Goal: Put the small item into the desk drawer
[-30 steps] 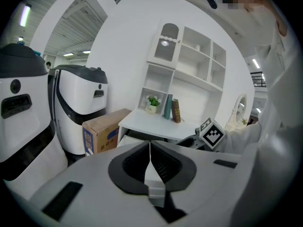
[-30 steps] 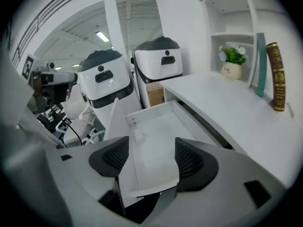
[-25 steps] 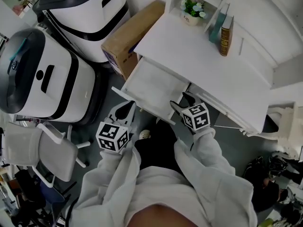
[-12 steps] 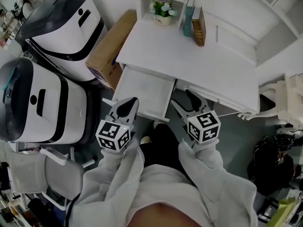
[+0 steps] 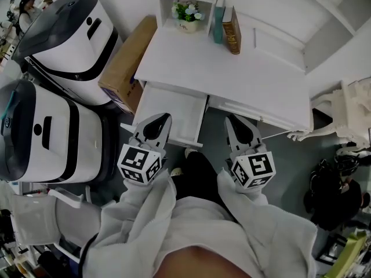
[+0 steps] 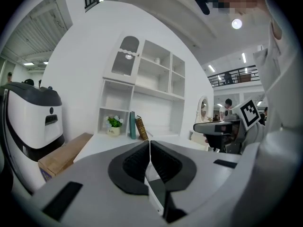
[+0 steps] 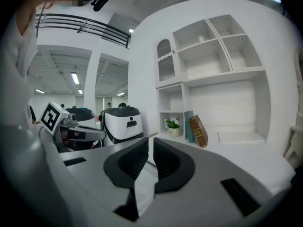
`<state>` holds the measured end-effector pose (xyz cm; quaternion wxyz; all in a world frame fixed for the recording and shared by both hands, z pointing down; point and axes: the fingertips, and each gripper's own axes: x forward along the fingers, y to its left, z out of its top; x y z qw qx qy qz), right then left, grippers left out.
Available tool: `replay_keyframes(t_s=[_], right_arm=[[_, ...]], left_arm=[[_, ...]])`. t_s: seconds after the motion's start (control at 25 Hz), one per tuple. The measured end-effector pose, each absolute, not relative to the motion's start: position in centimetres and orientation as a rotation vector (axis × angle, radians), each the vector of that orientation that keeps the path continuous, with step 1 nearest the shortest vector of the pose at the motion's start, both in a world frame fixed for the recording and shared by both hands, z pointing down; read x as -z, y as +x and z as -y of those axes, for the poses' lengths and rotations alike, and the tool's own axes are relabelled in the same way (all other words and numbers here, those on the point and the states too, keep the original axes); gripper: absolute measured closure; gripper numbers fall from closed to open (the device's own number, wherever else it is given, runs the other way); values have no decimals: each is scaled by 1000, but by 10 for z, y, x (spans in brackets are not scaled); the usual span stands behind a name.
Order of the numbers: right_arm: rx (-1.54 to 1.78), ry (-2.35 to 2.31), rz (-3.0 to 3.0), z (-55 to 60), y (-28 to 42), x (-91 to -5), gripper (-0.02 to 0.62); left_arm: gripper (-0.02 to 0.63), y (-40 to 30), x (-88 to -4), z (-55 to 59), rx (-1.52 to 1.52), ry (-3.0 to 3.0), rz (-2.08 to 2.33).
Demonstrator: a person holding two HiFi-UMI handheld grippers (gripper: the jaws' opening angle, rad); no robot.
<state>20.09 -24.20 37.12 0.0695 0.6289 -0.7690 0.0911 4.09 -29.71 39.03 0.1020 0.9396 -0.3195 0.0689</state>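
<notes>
Surface: white desk with a potted flower, a teal book and a brown book upright along its back edge. White shelving rises behind it.

Drawer: under the desk's left part, pulled out, pale inside. The small item cannot be made out in any view.

Surroundings: cardboard box just beside the desk's left end; two white-and-grey machines further left; grey floor.

Left gripper: held out roughly level in a white sleeve, tips near the drawer's front edge, jaws pressed together with nothing between them.

Right gripper: roughly level, tips near the desk's front edge right of the drawer. Its jaws have just been closing and stand almost together, with nothing between them.

Open room: floor lies clear beneath the desk right of the drawer, and the two grippers are well apart.
</notes>
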Motion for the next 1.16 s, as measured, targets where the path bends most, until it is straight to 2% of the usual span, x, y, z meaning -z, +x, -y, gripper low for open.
replay_keyframes(t_s=[0.24,1.16], right_arm=[[-413,1933,2276,238,209,-392,561],[-447,1890,2261,233,191,-406,561]], left_arm=[[589,36,-397,296,-216,2749,971],[589,10,-412,285,-248,2702,1027]])
